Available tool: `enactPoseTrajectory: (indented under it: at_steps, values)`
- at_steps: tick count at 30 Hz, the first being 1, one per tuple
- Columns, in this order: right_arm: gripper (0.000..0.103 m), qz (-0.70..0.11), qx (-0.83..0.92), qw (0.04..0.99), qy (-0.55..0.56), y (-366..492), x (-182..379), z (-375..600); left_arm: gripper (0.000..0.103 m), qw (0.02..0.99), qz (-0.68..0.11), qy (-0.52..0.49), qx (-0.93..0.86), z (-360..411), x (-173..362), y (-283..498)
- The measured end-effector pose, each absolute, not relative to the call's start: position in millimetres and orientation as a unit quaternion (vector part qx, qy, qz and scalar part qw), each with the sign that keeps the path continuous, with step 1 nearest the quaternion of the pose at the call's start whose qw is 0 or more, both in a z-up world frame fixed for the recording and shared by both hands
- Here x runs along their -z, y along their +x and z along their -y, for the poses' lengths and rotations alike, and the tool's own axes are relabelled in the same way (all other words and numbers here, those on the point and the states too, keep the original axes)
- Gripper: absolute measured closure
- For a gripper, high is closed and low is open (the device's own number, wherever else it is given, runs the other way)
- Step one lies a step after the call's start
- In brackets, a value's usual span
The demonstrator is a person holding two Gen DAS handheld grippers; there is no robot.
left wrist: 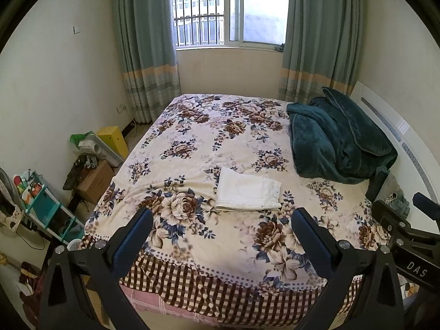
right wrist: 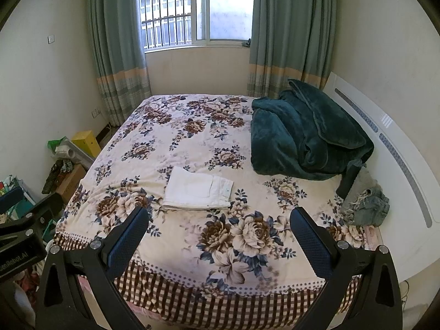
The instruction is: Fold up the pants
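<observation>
White pants (left wrist: 249,192) are lying folded into a neat rectangle at centre frame on the floral bedspread (left wrist: 192,137), while the left gripper (left wrist: 220,236) and right gripper (right wrist: 218,233) are hanging wide open and empty at the bottom, suggesting folding is finished.

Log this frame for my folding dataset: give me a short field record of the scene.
pants: white pants, folded into a flat rectangle
surface: floral bedspread
left gripper: jaws open, empty, above the bed's near edge
right gripper: jaws open, empty
other items: teal blanket bunched by the headboard; denim garment beside it
</observation>
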State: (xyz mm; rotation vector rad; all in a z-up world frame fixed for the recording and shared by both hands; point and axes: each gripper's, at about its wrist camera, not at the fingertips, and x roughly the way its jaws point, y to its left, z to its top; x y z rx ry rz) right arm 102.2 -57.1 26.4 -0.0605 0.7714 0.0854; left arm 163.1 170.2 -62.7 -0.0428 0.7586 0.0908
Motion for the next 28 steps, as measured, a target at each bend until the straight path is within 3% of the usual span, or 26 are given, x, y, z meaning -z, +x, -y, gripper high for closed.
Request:
enactPoseTrajectory:
  at_steps: [28]
  values:
    - [0.0,-0.375,-0.044,0.925,-0.03,93.4,-24.3,61.3,0.0,0.927,-0.371,-0.022,-0.048,-176.1,62.8,160.6]
